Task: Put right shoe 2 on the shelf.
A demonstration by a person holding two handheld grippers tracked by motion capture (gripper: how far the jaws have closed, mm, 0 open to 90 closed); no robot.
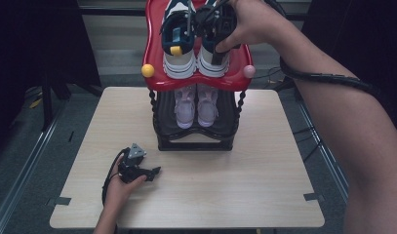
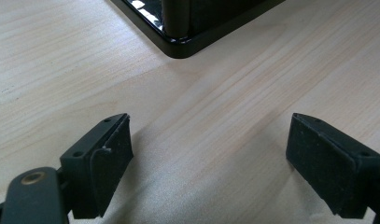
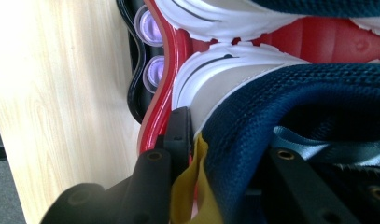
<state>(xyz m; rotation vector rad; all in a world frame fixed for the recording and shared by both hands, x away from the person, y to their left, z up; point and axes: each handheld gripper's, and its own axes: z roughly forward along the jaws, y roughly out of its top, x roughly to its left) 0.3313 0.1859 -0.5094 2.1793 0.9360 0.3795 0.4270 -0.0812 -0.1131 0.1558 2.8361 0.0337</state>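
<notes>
On the red plastic top shelf [image 1: 154, 58] of the two-tier shoe rack, at the tabletop's [image 1: 264, 195] far edge, the right hand-held gripper [image 1: 213, 27] clenches the knitted collar of the navy-and-white sneaker [image 1: 214, 61]. It looks light and soft there (stiffer at the sole); its long axis runs front-to-back, toe toward the person. The left hand-held gripper [image 2: 208, 163] rests released on the tabletop.

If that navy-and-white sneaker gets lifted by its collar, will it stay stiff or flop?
Probably some of both. The right hand-held gripper pinches the navy-and-white sneaker at its knit collar, which looks soft and may stretch. The thick white sole looks firm, so the toe would likely hang down.
</notes>
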